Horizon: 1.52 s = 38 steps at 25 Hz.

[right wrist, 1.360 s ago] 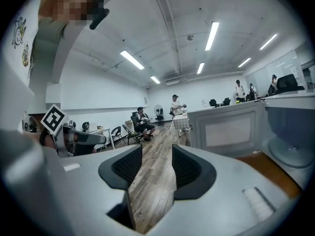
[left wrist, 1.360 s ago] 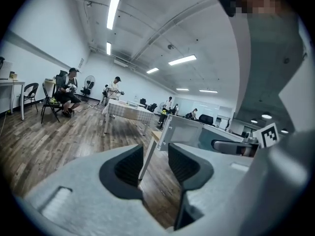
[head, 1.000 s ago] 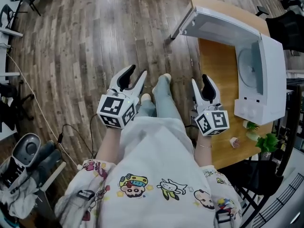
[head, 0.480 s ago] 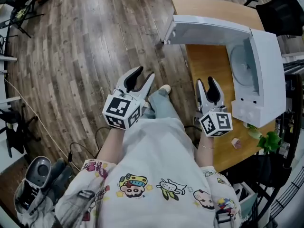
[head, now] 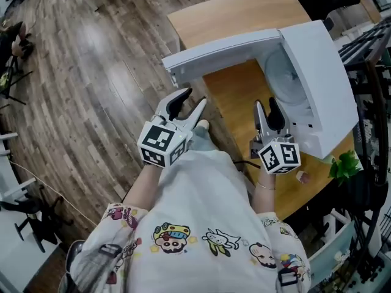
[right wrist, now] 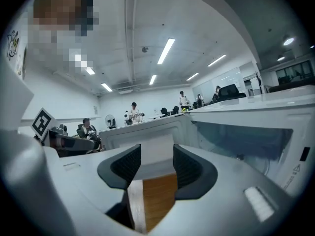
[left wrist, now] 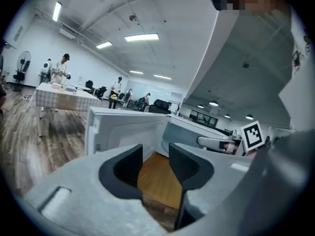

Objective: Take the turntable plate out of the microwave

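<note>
On the wooden table [head: 235,105] the microwave [head: 321,72] sits with its door [head: 220,50] swung wide, so I judge this the approach step. The turntable plate [head: 286,79] lies inside the cavity, untouched. My left gripper [head: 192,101] and right gripper [head: 265,105] hover in front of it, jaws apart and empty. Next I should reach in and pinch the plate's rim.
</note>
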### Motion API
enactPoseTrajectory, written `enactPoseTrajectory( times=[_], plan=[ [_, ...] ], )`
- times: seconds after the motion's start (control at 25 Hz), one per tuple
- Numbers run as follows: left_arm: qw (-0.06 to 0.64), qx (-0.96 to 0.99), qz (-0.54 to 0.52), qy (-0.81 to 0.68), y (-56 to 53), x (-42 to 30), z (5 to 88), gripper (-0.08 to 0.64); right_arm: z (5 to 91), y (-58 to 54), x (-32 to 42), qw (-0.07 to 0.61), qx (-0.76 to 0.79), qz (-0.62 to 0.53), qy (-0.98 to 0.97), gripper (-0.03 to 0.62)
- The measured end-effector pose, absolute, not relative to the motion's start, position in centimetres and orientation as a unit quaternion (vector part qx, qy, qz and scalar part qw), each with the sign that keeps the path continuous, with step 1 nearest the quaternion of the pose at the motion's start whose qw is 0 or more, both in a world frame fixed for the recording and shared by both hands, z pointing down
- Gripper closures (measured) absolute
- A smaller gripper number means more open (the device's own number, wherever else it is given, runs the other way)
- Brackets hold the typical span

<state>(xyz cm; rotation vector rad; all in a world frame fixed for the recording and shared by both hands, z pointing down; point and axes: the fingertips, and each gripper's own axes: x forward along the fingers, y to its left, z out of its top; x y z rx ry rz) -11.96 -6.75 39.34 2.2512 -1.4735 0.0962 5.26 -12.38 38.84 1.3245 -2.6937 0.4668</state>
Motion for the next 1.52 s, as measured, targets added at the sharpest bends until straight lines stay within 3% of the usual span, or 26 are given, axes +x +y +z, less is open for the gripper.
enactPoseTrajectory(
  times=[0.8,1.52],
  plan=[
    [0.209,0.92,0.086,-0.319,-18.3,3.6,39.5,0.399,39.4,-14.3,18.6,0.004,0.611,0.176,-0.772,0.399],
    [0.23,0.947,0.125,-0.184,-19.5,8.7,40.9,0.399,40.6,-11.1,20.7,-0.017,0.712,0.197,-0.674,0.416]
  ],
)
